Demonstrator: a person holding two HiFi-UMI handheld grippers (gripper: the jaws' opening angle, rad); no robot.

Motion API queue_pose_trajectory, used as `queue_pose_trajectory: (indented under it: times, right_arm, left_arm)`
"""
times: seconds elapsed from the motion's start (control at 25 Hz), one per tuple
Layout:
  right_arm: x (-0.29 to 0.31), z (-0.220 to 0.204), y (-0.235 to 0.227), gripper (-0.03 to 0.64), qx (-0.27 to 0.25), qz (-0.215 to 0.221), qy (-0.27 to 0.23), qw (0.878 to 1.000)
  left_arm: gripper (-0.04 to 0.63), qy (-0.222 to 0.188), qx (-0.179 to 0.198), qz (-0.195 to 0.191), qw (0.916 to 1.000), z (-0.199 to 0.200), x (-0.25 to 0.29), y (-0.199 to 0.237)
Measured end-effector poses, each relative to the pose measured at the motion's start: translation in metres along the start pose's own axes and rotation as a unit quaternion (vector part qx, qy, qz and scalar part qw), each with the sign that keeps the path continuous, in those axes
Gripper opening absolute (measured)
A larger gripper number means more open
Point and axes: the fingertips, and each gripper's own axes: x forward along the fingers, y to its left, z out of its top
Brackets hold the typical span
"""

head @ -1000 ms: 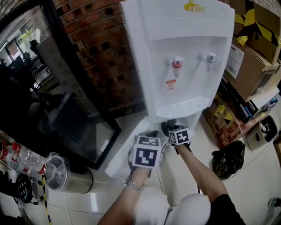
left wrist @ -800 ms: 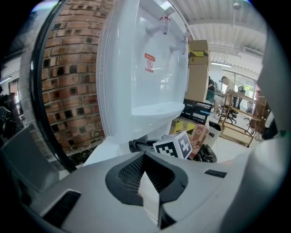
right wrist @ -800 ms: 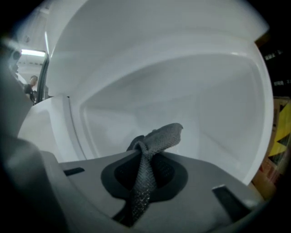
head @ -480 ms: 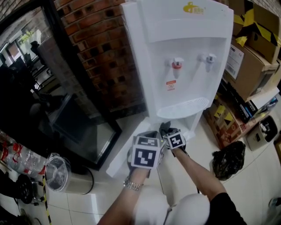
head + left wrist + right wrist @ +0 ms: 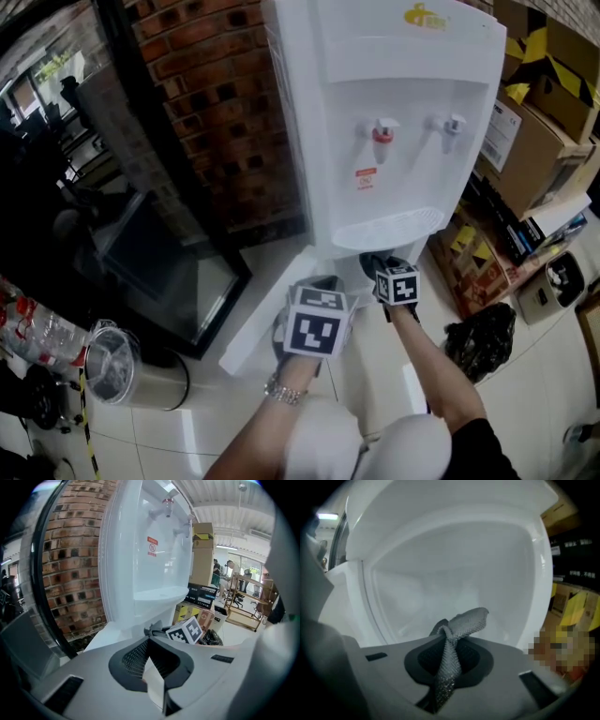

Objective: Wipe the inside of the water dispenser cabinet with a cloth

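The white water dispenser (image 5: 394, 112) stands against a brick wall, its lower cabinet door (image 5: 258, 323) swung open to the left. My left gripper (image 5: 312, 330) sits at the door's free edge, shut on a white slab (image 5: 153, 684) that looks like that edge. My right gripper (image 5: 382, 270) is at the cabinet opening under the drip tray, shut on a grey mesh cloth (image 5: 459, 625). In the right gripper view the cloth's loose end sticks up past the jaws toward the cabinet's white inner wall (image 5: 454, 569). The right gripper's marker cube (image 5: 186, 631) shows in the left gripper view.
Cardboard boxes (image 5: 539, 122) are stacked to the dispenser's right, with a black bag (image 5: 483, 342) on the floor beside them. A brick wall (image 5: 225, 122) and a dark-framed glass panel (image 5: 159, 272) lie to the left. A steel bin (image 5: 122, 366) stands at the lower left.
The right gripper with the cloth swung left, then back right and further under the drip tray. The left gripper has stayed at the door edge.
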Motion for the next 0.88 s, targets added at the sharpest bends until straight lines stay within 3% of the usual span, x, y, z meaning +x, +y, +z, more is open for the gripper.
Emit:
queue_pose_trajectory:
  times: [0.2, 0.4, 0.6, 0.88]
  right_arm:
    - [-0.029, 0.053, -0.022, 0.029, -0.054, -0.063, -0.069, 0.994]
    - [-0.039, 0.072, -0.04, 0.029, -0.054, -0.098, -0.095, 0.989]
    - [-0.036, 0.067, -0.047, 0.029, -0.053, -0.105, -0.083, 0.99]
    - [-0.016, 0.012, -0.061, 0.029, -0.047, -0.107, -0.009, 0.993]
  left_arm:
    - [0.002, 0.006, 0.002, -0.002, 1.0, -0.004, 0.003, -0.002]
    - [0.002, 0.005, 0.001, -0.008, 1.0, -0.004, 0.003, -0.003]
    - [0.002, 0.006, 0.002, -0.01, 0.9999, -0.004, 0.003, -0.004]
    - [0.002, 0.007, 0.003, -0.012, 0.9999, -0.003, 0.003, -0.004]
